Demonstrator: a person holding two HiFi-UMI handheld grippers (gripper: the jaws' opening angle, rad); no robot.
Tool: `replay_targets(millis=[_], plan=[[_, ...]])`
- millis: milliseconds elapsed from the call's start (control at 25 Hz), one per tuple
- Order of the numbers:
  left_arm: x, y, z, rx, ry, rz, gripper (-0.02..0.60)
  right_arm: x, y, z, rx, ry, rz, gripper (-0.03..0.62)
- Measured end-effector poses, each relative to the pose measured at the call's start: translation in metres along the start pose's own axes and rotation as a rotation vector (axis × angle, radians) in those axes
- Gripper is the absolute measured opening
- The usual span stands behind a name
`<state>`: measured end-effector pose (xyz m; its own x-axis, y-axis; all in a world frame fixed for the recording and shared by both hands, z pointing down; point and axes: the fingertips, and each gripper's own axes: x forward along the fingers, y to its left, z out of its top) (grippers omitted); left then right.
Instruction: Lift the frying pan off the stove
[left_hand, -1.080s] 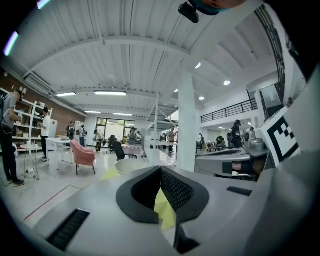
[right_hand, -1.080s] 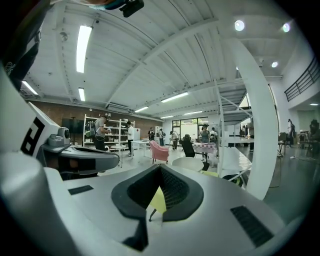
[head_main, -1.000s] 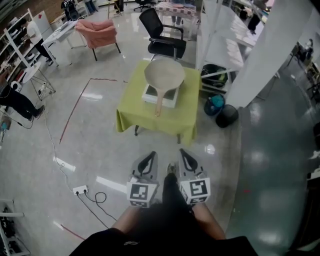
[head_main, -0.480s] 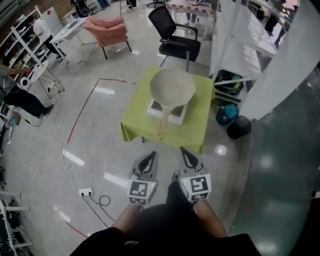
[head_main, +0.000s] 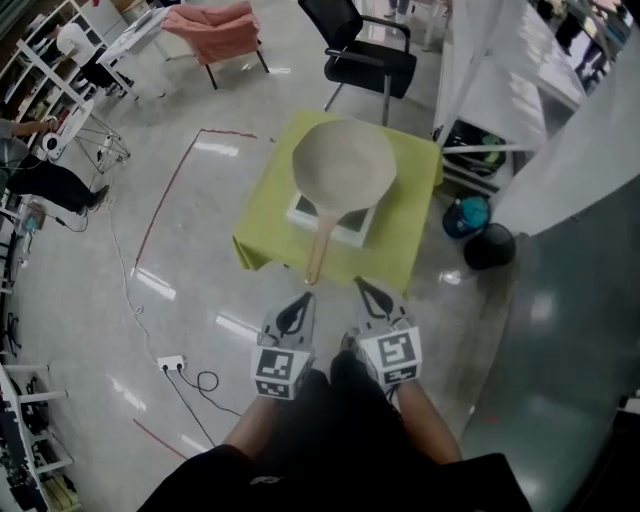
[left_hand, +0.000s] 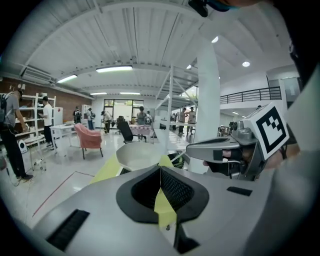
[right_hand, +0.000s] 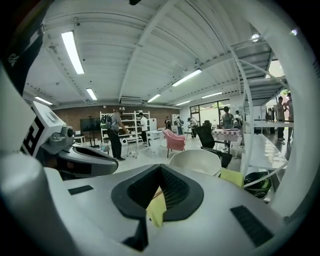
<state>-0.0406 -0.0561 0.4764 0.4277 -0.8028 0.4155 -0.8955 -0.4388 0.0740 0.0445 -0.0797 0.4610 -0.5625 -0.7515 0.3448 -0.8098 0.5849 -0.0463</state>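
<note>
A pale frying pan (head_main: 343, 165) with a wooden handle (head_main: 320, 245) sits on a white stove (head_main: 340, 222) atop a small table under a green cloth (head_main: 268, 232). The handle points toward me. Both grippers are held low in front of my body, short of the table. My left gripper (head_main: 302, 300) is shut and empty, its tip just below the handle's end. Beside it, my right gripper (head_main: 363, 287) is also shut and empty. In the left gripper view the pan (left_hand: 137, 155) lies beyond the shut jaws (left_hand: 160, 168). The right gripper view shows the pan (right_hand: 197, 161) ahead too.
A black office chair (head_main: 365, 55) and a pink armchair (head_main: 215, 20) stand behind the table. White shelving (head_main: 500, 100), a teal object (head_main: 468, 213) and a black bin (head_main: 490, 245) are to its right. A power strip (head_main: 168, 362) with cables lies on the floor at left.
The table with the pan has come closer to me and the grippers. Both grippers stay shut and side by side.
</note>
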Motion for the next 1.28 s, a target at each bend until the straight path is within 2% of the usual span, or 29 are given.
replay_targets(millis=[160,520,600,760,1200,1240,1280], plan=[[0.011,0.008,-0.012,-0.015,0.051,0.027,0.044,0.013,-0.004,-0.011,0.019,0.043,0.040,0.015],[0.030,0.033,-0.042,-0.008,0.116,0.050,0.044,0.051,-0.003,-0.036,0.036,0.049,0.067,0.015],[0.037,0.038,-0.048,-0.050,0.130,0.028,0.044,0.056,-0.009,-0.042,0.061,0.060,0.061,0.015],[0.050,0.049,-0.059,-0.193,0.162,-0.033,0.044,0.063,-0.020,-0.052,0.094,0.095,0.056,0.015],[0.105,0.076,-0.096,-0.304,0.305,-0.114,0.048,0.081,-0.041,-0.076,0.142,0.176,0.028,0.015],[0.110,0.076,-0.099,-0.329,0.317,-0.133,0.056,0.083,-0.044,-0.077,0.145,0.178,0.023,0.015],[0.115,0.076,-0.101,-0.365,0.329,-0.157,0.098,0.085,-0.048,-0.079,0.147,0.180,0.016,0.015]])
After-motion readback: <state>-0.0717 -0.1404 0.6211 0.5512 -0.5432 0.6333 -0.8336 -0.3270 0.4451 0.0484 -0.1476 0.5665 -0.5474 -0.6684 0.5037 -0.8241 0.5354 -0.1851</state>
